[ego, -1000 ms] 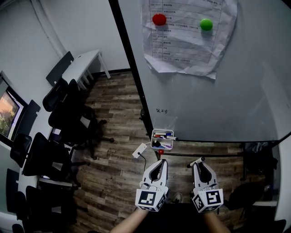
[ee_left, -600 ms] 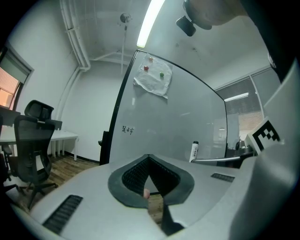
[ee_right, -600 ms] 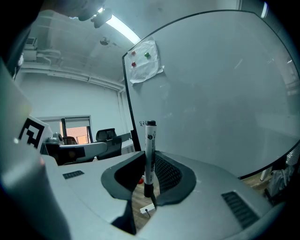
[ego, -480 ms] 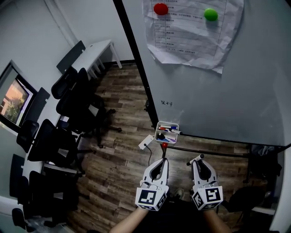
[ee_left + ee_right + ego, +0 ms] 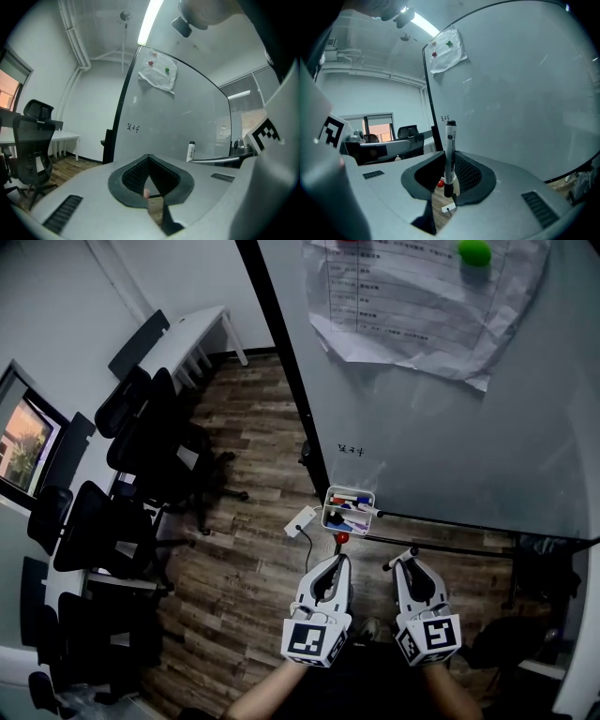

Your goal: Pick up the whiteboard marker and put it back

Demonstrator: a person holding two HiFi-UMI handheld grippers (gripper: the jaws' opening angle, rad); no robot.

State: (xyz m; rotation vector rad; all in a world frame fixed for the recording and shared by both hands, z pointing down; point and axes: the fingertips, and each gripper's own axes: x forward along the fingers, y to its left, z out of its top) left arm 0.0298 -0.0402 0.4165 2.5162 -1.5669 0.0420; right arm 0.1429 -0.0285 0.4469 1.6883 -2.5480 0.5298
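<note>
My right gripper (image 5: 411,564) (image 5: 450,155) is shut on a white whiteboard marker (image 5: 401,561) (image 5: 450,140) with a black cap. The marker stands crosswise between the pads, and its cap pokes out to the left in the head view. My left gripper (image 5: 338,562) (image 5: 148,157) is beside it, shut, with nothing in it. The same marker (image 5: 191,151) also shows in the left gripper view, at the right. Just ahead of both grippers, a white marker tray (image 5: 330,503) holding several markers hangs at the lower edge of the whiteboard (image 5: 450,437).
A red ball (image 5: 342,538) sits just under the tray. A white power strip (image 5: 302,520) lies on the wood floor. Black office chairs (image 5: 141,465) and a white desk (image 5: 192,334) fill the left side. A paper sheet (image 5: 412,306) with a green magnet (image 5: 474,251) hangs on the board.
Both grippers have edged forward toward the tray and the board's lower edge. The marker stays in the right gripper, held the same way.
</note>
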